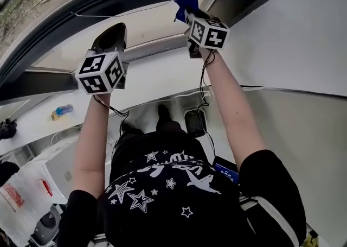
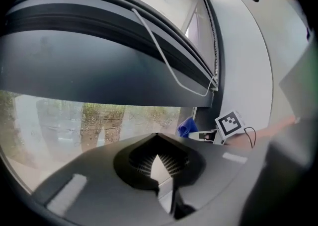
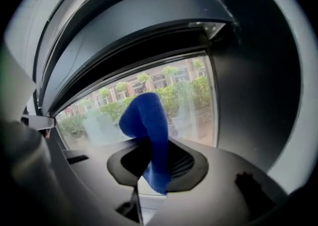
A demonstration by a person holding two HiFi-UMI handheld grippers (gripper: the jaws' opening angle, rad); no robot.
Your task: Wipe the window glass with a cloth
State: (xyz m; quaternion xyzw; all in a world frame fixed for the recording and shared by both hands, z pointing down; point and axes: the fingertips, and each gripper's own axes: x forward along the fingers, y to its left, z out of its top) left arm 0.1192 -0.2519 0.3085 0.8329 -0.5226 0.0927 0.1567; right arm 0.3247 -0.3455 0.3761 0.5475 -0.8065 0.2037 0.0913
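The right gripper (image 3: 151, 140) has its 2 jaws clamped on the blue cloth (image 3: 146, 118). The cloth rises past the jaw tips, close before the window glass (image 3: 191, 101); contact is not clear. The left gripper (image 2: 157, 136) keeps its 2 jaws together, with nothing between them.

No readable words, numbers or brand names in any view.
- Cube (image 1: 100, 71) on left gripper (image 1: 114, 31): black-and-white square marker patterns only, no letters or digits.
- Cube (image 1: 209, 31) on right gripper (image 1: 190, 15): same kind of patterns.
- Dark shirt (image 1: 162, 181): white stars and white printed shapes, nothing legible.
- Small bottle (image 1: 60, 111) at far left: label too small to read.
- White bag (image 1: 21, 197) at lower left: red print, illegible.
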